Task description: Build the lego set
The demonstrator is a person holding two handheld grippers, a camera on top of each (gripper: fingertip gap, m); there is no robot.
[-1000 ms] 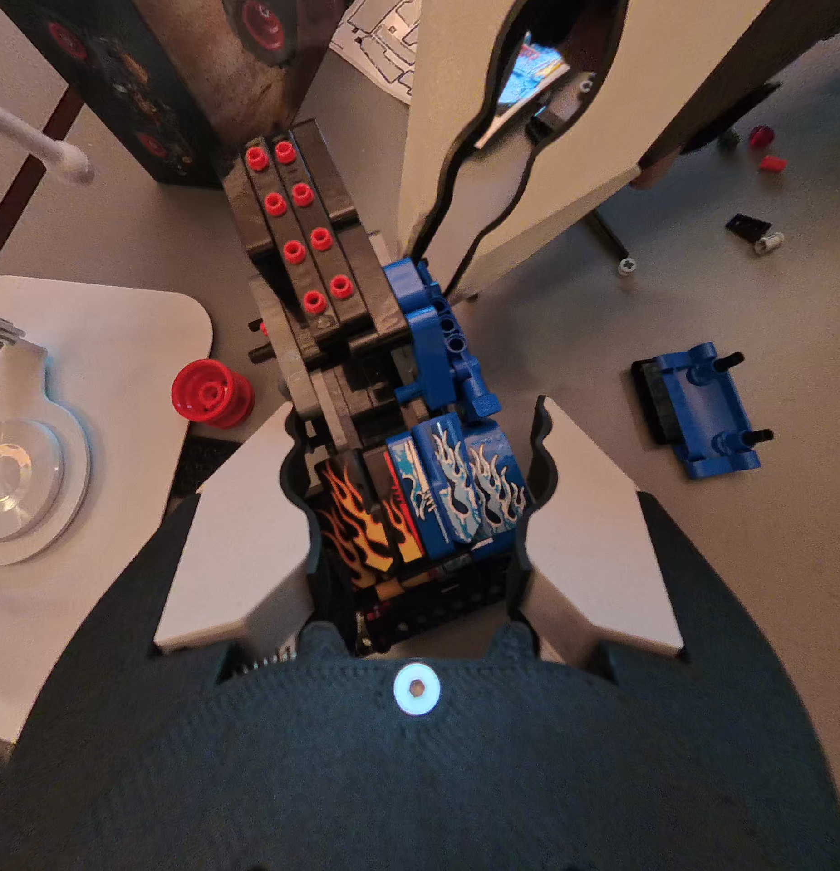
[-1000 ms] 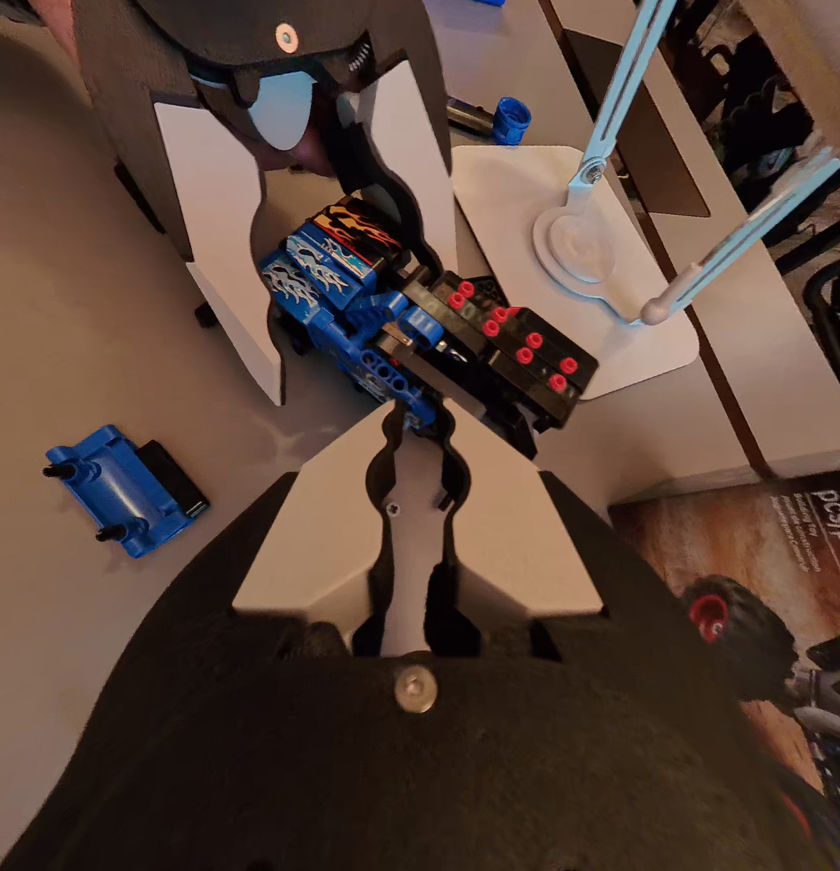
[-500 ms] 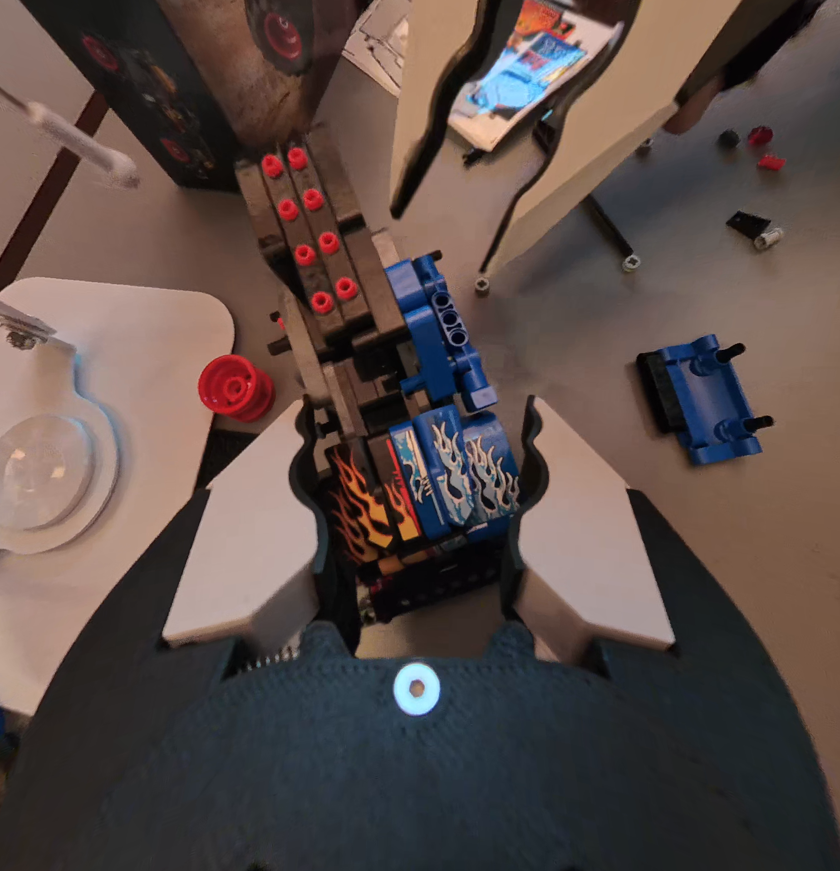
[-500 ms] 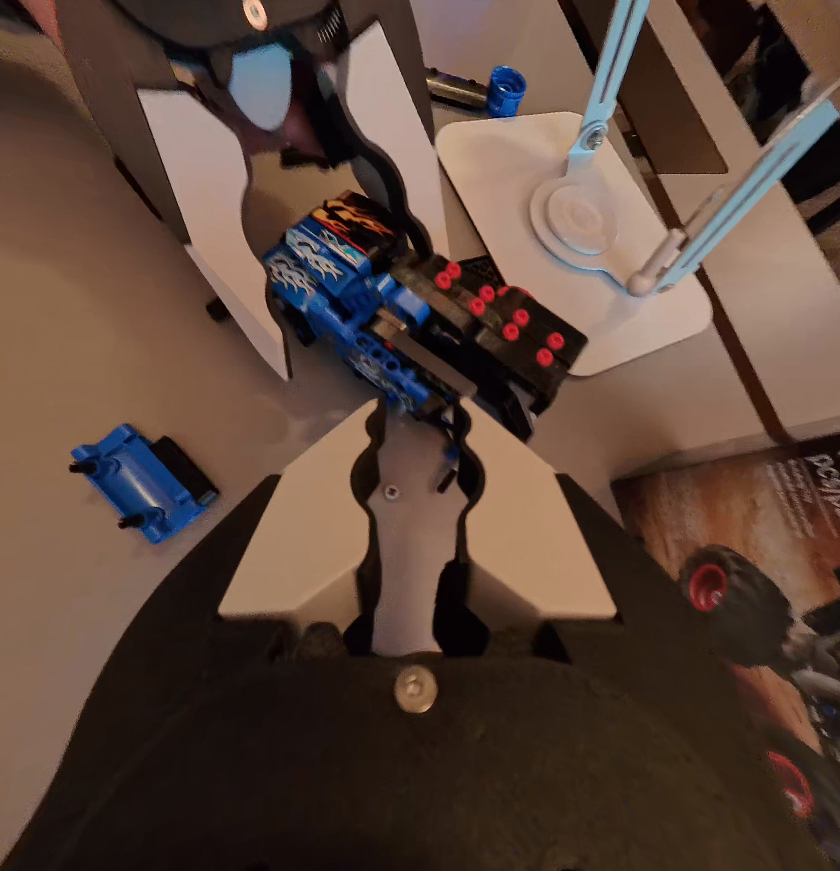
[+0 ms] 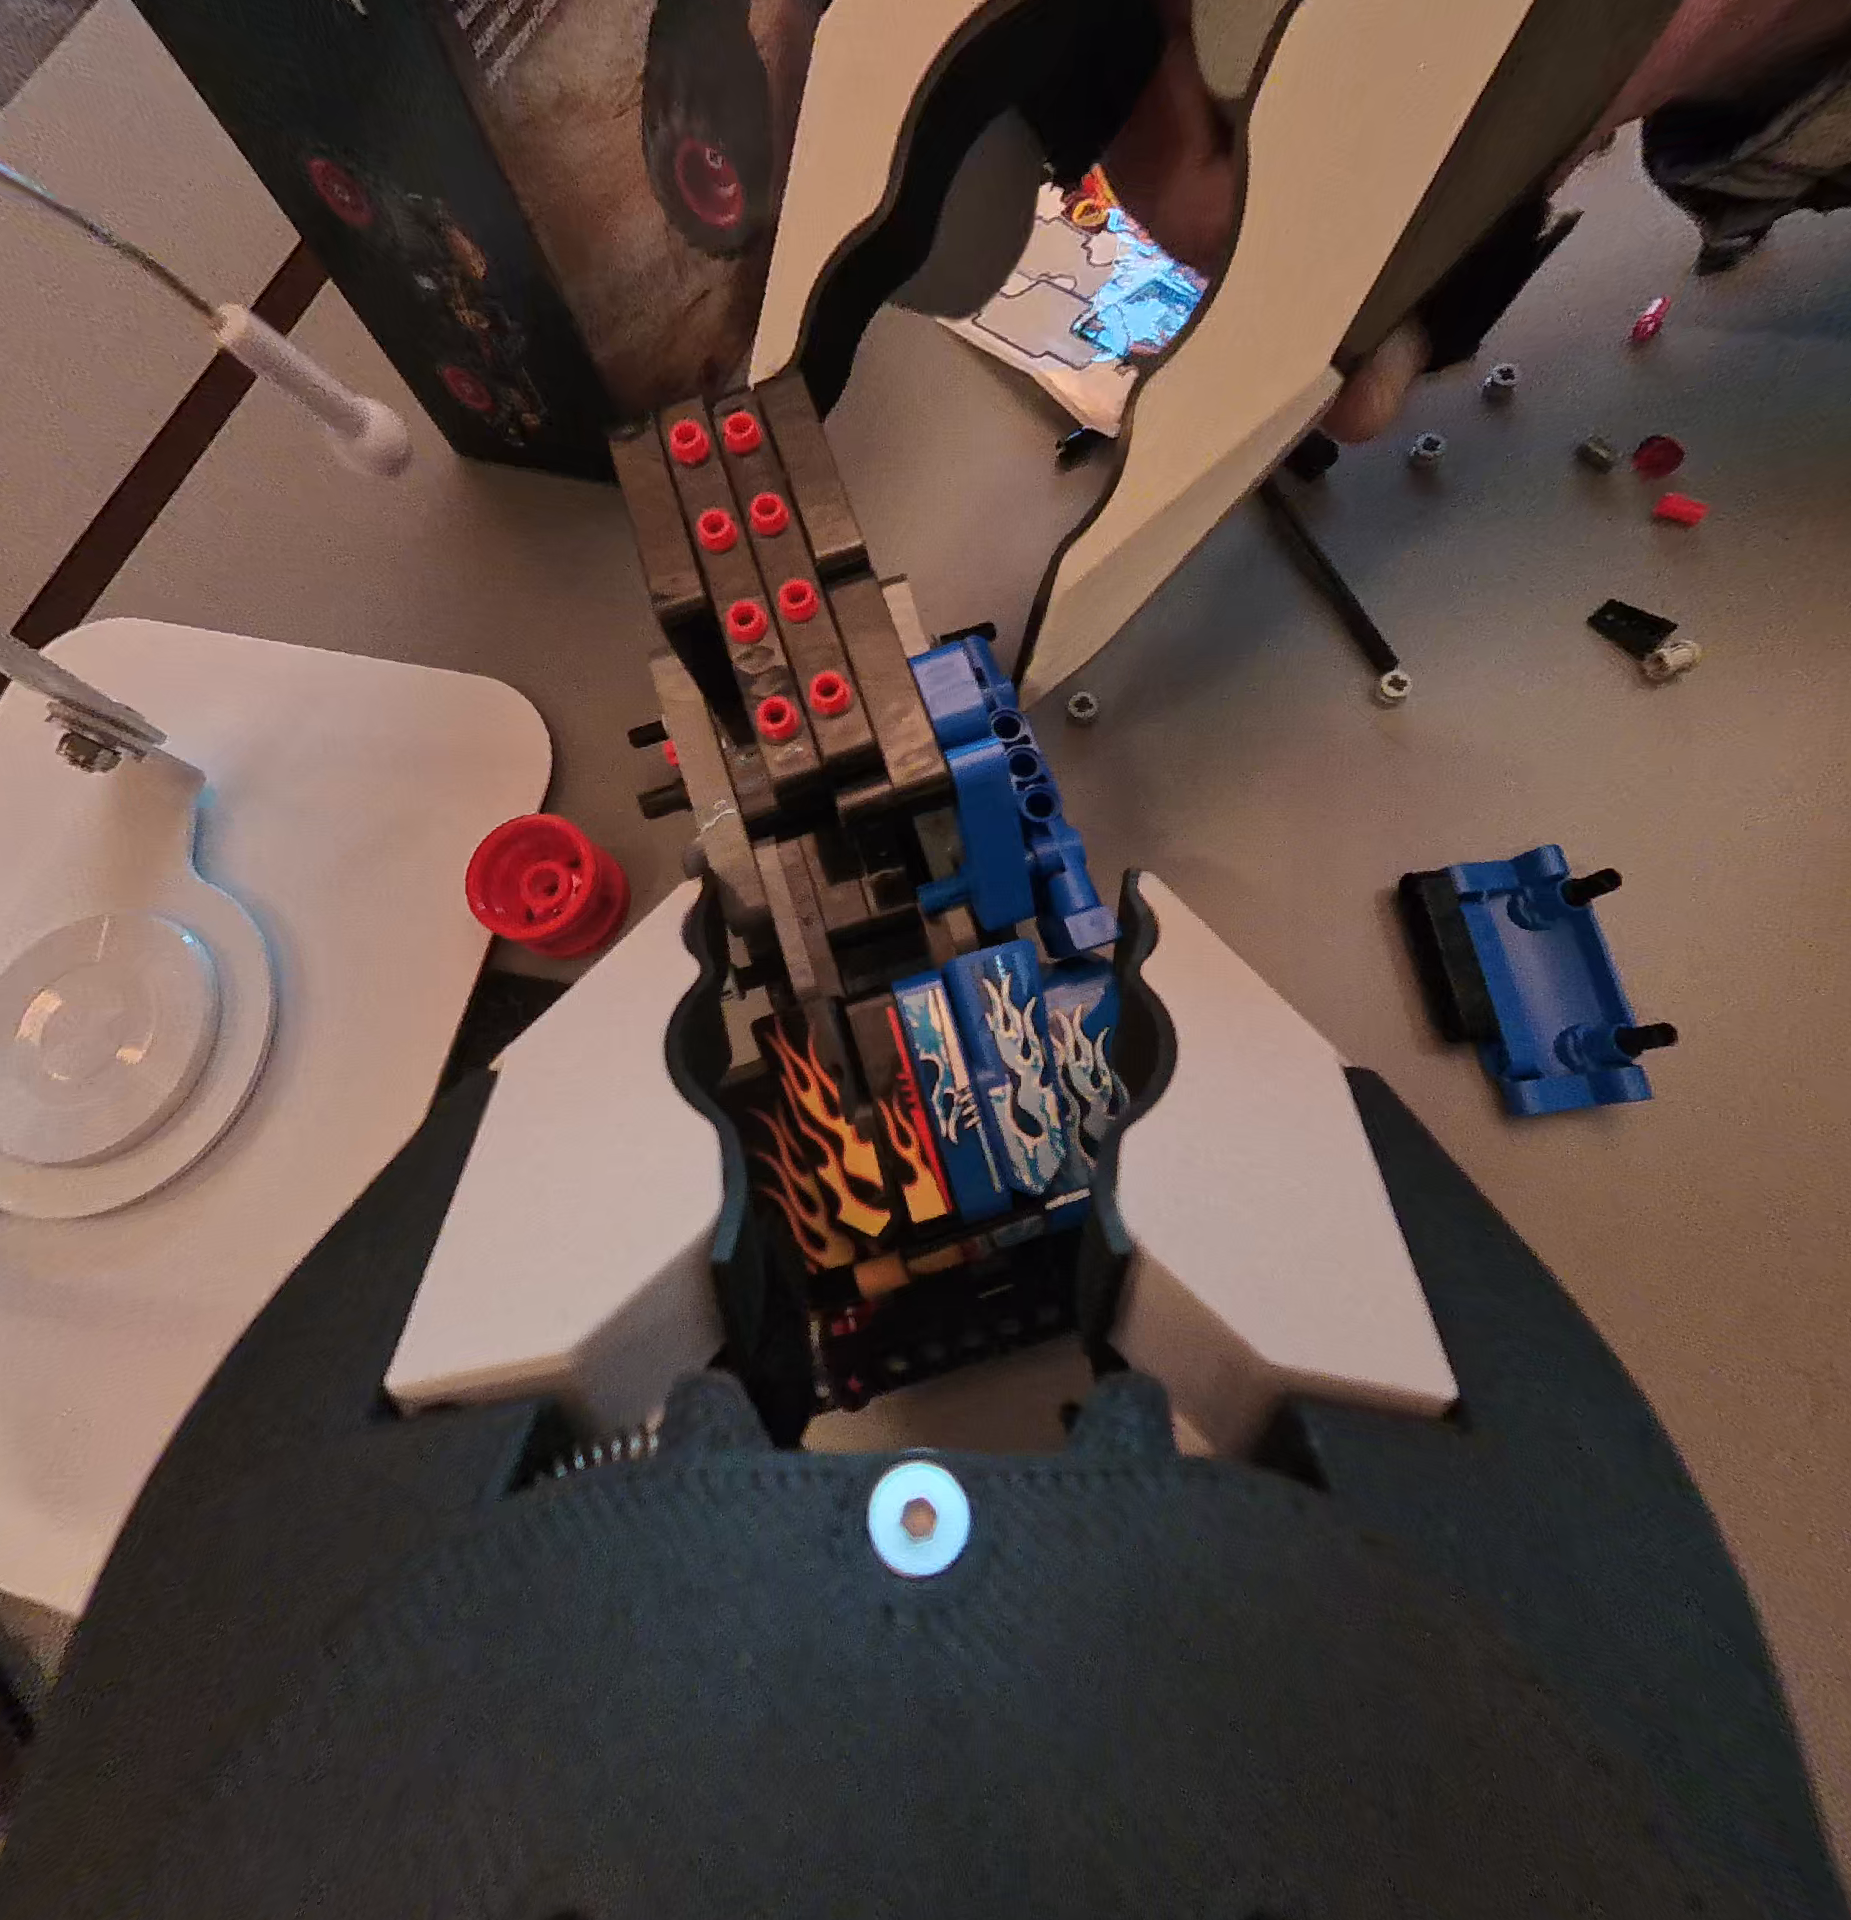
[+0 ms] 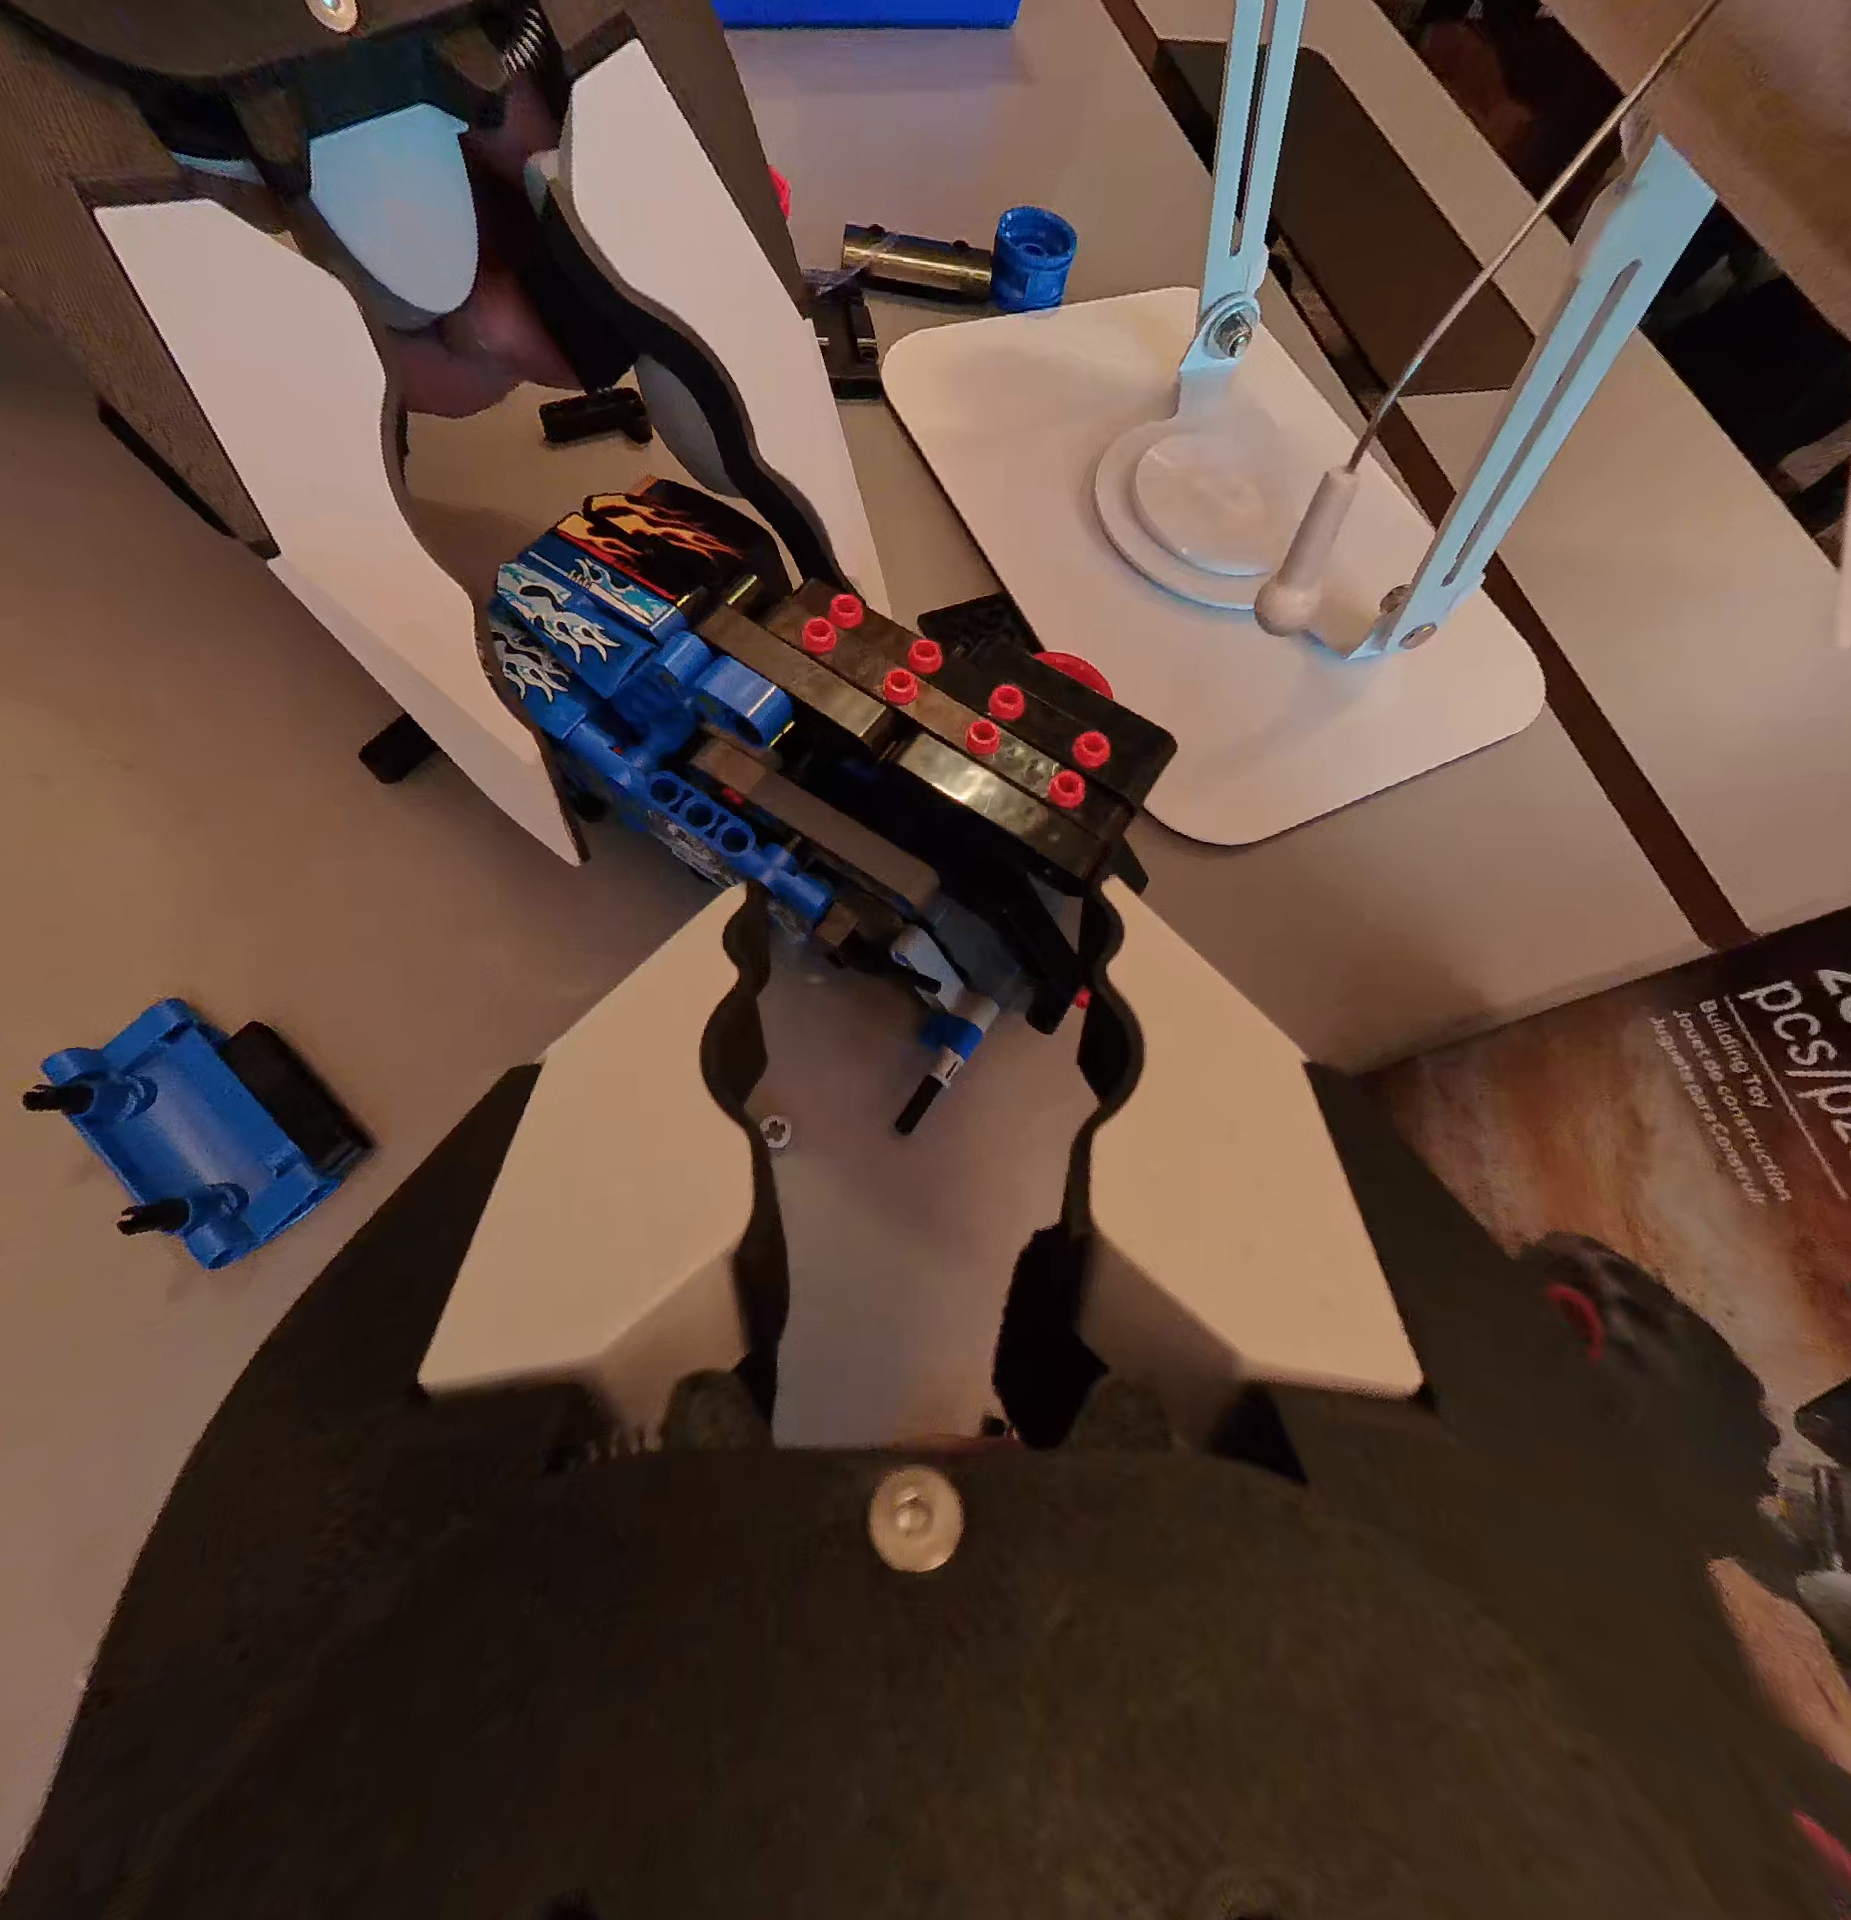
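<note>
- Grey tabletop (image 5: pixel 1264 810) lies under everything, scattered with loose parts, and our two grippers meet over it.
- Our left gripper (image 5: pixel 916 1049) pinches the flame-stickered end of the lego truck body (image 5: pixel 848 831), both fingers pressed against its sides; the rest sticks out forward, tilted above the table.
- Our right gripper (image 6: pixel 916 935) is spread, its tips on either side of the black rear end of the same build; we cannot tell whether they touch it.
- If we close there off-centre, we judge the thin black axle pin (image 6: pixel 931 1091) poking from that end could be bent or pushed out.
- Squeezing across the black beams with red pins (image 5: pixel 760 582) might pop a layer loose, since only one end is held.
- A twist between the grippers could crack the blue side piece (image 5: pixel 1004 790) off.
- Near by, a red wheel hub (image 5: pixel 545 883) beside the white lamp base (image 5: pixel 277 790) and a blue panel with black pins (image 5: pixel 1523 987) wait; a dropped build would scatter them.
</note>
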